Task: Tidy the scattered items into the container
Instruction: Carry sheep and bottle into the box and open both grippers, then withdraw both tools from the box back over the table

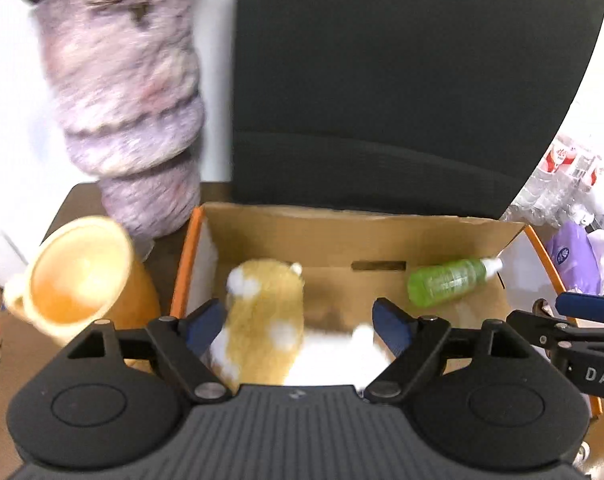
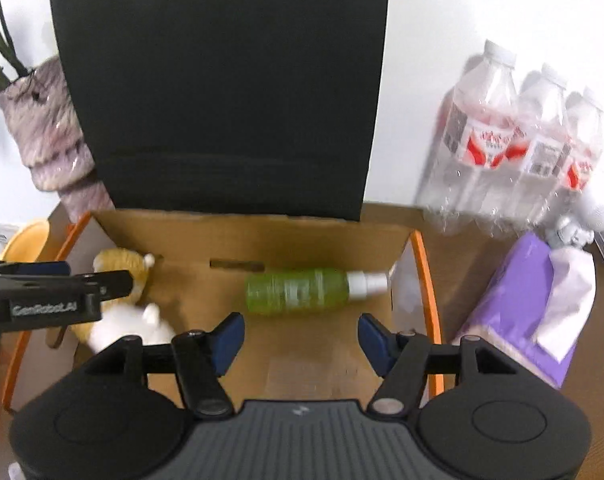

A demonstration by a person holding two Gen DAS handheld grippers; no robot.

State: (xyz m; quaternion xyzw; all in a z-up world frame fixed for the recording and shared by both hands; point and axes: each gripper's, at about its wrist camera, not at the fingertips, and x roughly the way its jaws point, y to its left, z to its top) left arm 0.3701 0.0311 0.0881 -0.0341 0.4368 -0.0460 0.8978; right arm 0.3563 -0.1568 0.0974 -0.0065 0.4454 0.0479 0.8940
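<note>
An open cardboard box (image 1: 325, 228) (image 2: 238, 232) with orange edges stands on the table. A tan-and-white plush toy (image 1: 270, 312) (image 2: 122, 320) lies in its left part. A green spray bottle (image 1: 449, 280) (image 2: 302, 290) lies on its side by the far wall. My left gripper (image 1: 300, 324) is open above the box, its fingers either side of the plush toy without gripping it. My right gripper (image 2: 301, 340) is open and empty over the box floor, just short of the bottle.
An orange mug (image 1: 78, 276) and a woolly purple vase (image 1: 130, 108) stand left of the box. A pack of water bottles (image 2: 513, 152) and a purple tissue pack (image 2: 529, 304) are to the right. A black panel (image 2: 222, 88) rises behind.
</note>
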